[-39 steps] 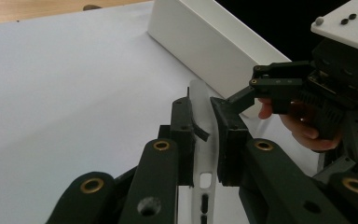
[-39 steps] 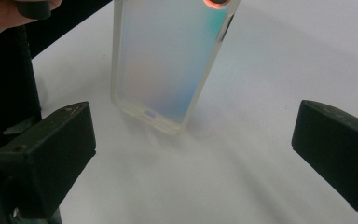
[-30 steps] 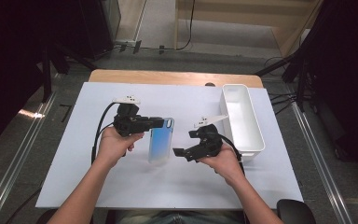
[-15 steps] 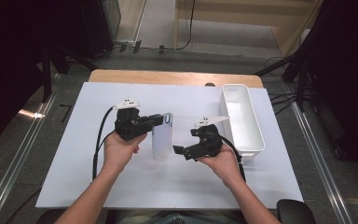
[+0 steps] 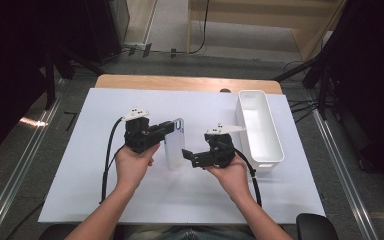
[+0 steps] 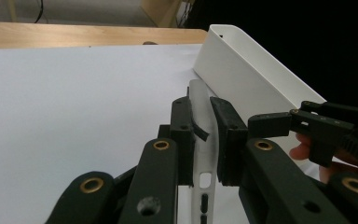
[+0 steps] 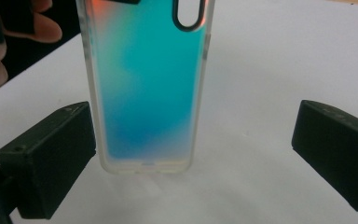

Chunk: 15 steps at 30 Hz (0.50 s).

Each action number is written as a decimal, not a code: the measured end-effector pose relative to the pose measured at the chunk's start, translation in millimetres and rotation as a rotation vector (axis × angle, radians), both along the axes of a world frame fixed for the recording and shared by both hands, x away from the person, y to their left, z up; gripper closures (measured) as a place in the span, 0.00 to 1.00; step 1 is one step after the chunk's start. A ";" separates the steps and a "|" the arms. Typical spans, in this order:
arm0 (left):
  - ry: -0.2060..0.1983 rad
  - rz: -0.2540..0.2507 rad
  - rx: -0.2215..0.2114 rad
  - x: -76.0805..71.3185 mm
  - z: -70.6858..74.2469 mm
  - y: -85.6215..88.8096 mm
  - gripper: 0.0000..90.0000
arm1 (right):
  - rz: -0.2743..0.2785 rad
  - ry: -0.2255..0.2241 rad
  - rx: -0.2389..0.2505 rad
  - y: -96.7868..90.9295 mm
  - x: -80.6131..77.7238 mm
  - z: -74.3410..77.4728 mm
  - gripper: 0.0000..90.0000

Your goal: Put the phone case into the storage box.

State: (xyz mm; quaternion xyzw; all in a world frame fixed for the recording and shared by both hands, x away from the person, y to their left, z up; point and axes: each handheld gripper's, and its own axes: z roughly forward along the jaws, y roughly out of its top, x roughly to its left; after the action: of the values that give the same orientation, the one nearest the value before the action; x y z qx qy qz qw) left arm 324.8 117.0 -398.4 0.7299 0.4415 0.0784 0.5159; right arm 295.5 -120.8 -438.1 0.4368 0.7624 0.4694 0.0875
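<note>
A translucent phone case with a blue-green iridescent face is held on edge over the white table cover. My left gripper is shut on its upper part; in the left gripper view the two black pads clamp the thin case from both sides. My right gripper stands open just right of the case's lower end. In the right gripper view its pads are wide apart, and the case's bottom edge hangs near the left one without touching it.
A long white bin stands empty at the right of the table, close behind my right hand; its wall also shows in the left gripper view. The white table cover stretches around both hands, with a wooden edge at the back.
The case has turned from lying with its blue face up to standing on edge in my left gripper. My right gripper has edged slightly left toward its lower end.
</note>
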 end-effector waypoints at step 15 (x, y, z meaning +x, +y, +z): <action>-0.025 0.035 -0.002 -6.7 -1.0 -6.6 0.88 | -0.011 0.014 0.047 15.6 6.4 9.9 0.00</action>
State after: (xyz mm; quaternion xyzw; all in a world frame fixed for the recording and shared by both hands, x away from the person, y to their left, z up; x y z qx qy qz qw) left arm 318.1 110.4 -399.4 0.7204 0.4479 0.0960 0.5207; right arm 301.9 -105.2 -428.2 0.4460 0.7495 0.4836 0.0742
